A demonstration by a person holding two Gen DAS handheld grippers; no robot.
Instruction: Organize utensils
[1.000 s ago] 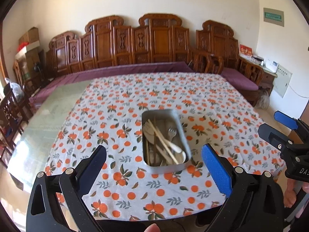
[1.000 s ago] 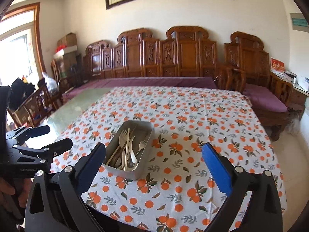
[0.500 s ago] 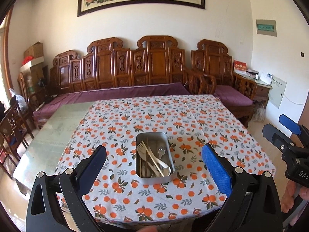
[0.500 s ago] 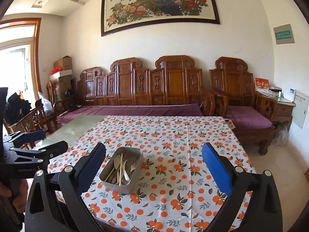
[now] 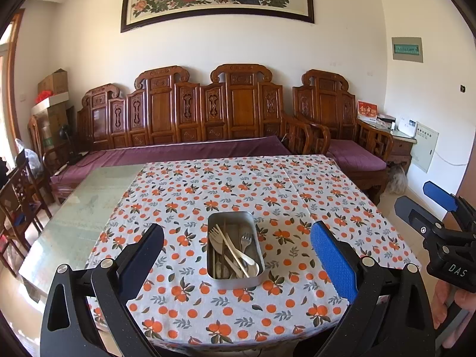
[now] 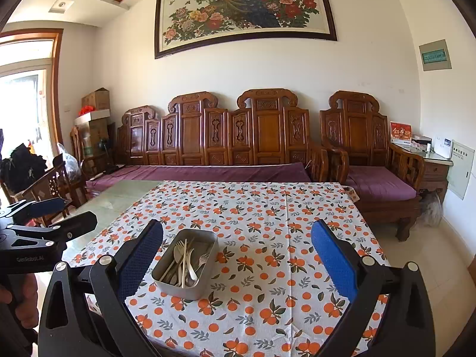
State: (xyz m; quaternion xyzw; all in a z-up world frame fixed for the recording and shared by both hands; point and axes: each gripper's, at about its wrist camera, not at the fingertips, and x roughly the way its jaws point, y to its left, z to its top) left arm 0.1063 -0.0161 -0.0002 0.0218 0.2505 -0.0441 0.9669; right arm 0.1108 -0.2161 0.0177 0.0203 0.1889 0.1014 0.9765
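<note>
A metal tin (image 5: 235, 279) holding several pale forks, spoons and chopsticks (image 5: 235, 250) sits on the orange-print tablecloth (image 5: 267, 196) near the table's front edge. It also shows in the right wrist view (image 6: 181, 287), with the utensils (image 6: 184, 260) inside. My left gripper (image 5: 238, 255) is open and empty, held back from the table with the tin between its fingers in view. My right gripper (image 6: 236, 261) is open and empty, to the right of the tin. The right gripper shows at the right edge of the left view (image 5: 440, 208); the left shows at the left of the right view (image 6: 50, 217).
The tablecloth covers the right part of a glass-topped table (image 5: 74, 208). A carved wooden bench with purple cushions (image 5: 208, 148) stands behind it. Wooden chairs (image 5: 20, 196) stand at the left. A side cabinet (image 6: 431, 166) is at the far right.
Both grippers have pulled back and up from the table; the tin looks smaller and farther, and more of the wall and painting shows. Both stay open.
</note>
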